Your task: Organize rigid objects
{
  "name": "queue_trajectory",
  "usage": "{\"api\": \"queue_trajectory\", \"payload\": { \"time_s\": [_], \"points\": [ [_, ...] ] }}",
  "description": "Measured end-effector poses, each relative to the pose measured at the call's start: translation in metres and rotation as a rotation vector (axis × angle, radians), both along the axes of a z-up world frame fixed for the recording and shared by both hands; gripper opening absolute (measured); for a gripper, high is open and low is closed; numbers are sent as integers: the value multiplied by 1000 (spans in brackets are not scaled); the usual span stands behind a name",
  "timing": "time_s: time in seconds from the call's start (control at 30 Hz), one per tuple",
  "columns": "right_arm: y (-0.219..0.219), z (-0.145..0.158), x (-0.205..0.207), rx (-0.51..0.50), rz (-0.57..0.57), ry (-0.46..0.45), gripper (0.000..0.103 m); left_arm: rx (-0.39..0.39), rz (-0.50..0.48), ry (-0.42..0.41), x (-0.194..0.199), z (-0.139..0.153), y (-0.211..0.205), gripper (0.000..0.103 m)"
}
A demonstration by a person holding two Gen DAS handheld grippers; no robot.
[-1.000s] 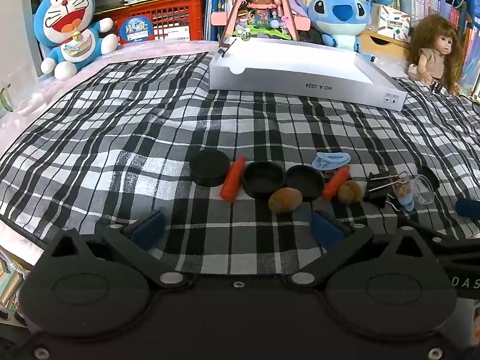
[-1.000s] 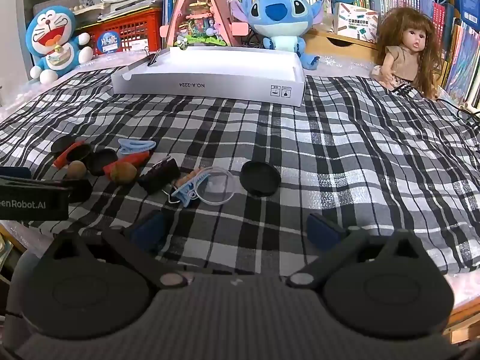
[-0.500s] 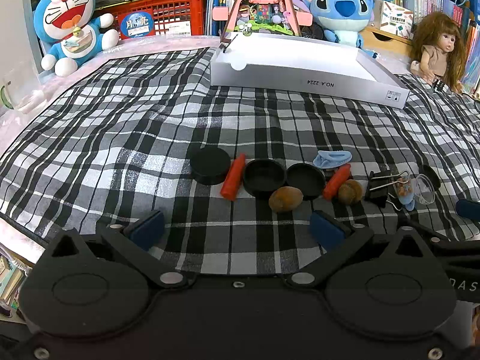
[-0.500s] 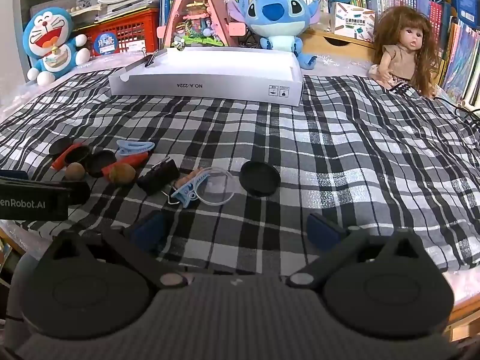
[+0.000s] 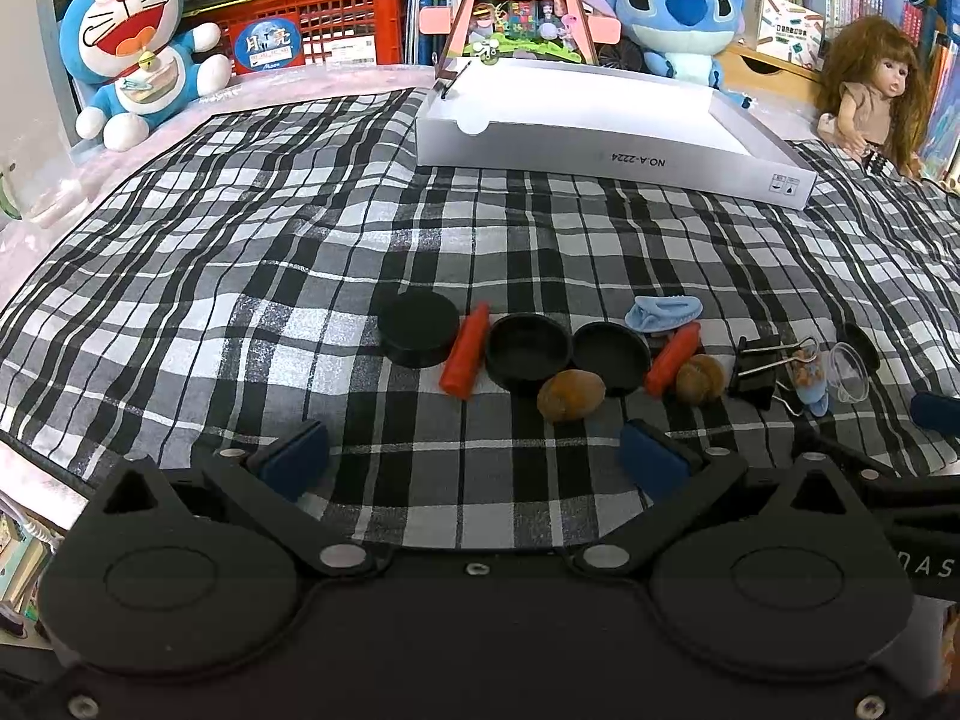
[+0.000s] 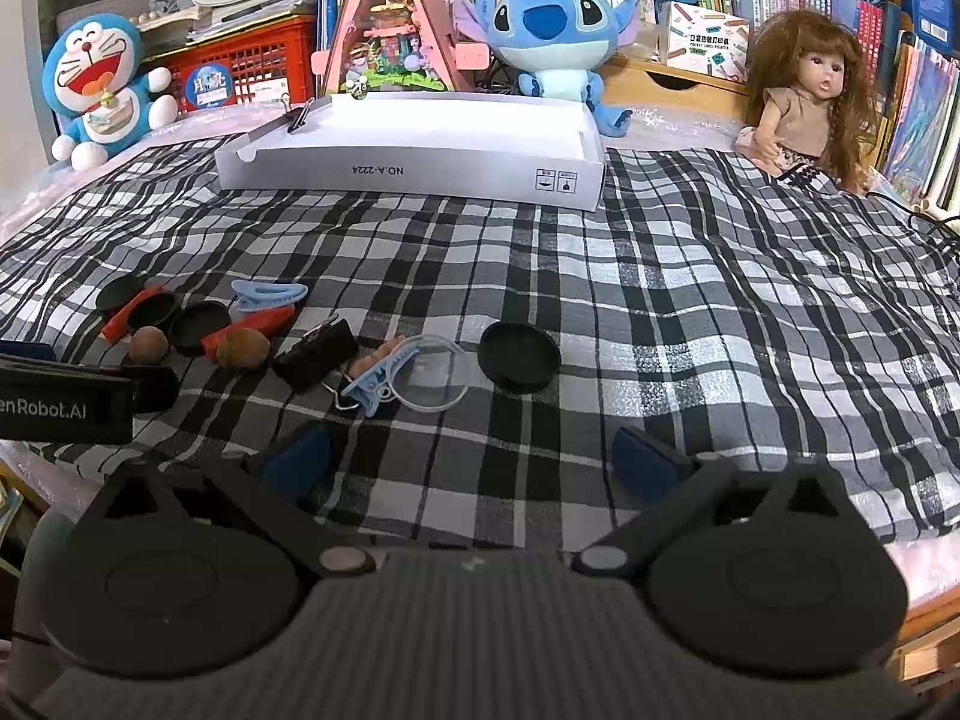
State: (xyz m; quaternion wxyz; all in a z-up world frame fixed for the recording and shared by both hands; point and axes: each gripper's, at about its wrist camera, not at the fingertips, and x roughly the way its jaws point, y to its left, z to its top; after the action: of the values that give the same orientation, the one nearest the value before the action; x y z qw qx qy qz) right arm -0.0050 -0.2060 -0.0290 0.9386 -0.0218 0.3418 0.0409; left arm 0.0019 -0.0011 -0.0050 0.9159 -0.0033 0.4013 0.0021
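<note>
Small objects lie in a row on the plaid cloth: black round lids (image 5: 417, 327) (image 5: 527, 350) (image 5: 611, 356), two red sticks (image 5: 465, 350), two brown nuts (image 5: 570, 394), a blue hair clip (image 5: 663, 312), a black binder clip (image 5: 753, 369) and a clear cup (image 6: 427, 381). Another black lid (image 6: 519, 355) lies apart to the right. A white shallow box (image 5: 606, 147) stands at the back. My left gripper (image 5: 474, 459) is open and empty, just short of the row. My right gripper (image 6: 474, 459) is open and empty, in front of the clear cup and the lone lid.
Plush toys (image 5: 135, 54) (image 6: 555, 30), a doll (image 6: 807, 96), a red crate (image 5: 312, 30) and books line the back edge. A binder clip (image 6: 298, 114) sits on the box's left rim. The cloth's front edge is close below both grippers.
Both grippers have drawn back and risen slightly, so the objects sit a little lower in view. Nothing was grasped or moved.
</note>
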Motion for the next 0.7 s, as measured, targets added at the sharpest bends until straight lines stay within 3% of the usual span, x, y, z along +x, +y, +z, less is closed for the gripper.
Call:
{"api": "queue_trajectory", "payload": {
  "time_s": [0.7],
  "points": [
    [1, 0, 1, -5, 2, 9, 103, 0, 0, 4, 1, 2, 0, 103]
  ]
}}
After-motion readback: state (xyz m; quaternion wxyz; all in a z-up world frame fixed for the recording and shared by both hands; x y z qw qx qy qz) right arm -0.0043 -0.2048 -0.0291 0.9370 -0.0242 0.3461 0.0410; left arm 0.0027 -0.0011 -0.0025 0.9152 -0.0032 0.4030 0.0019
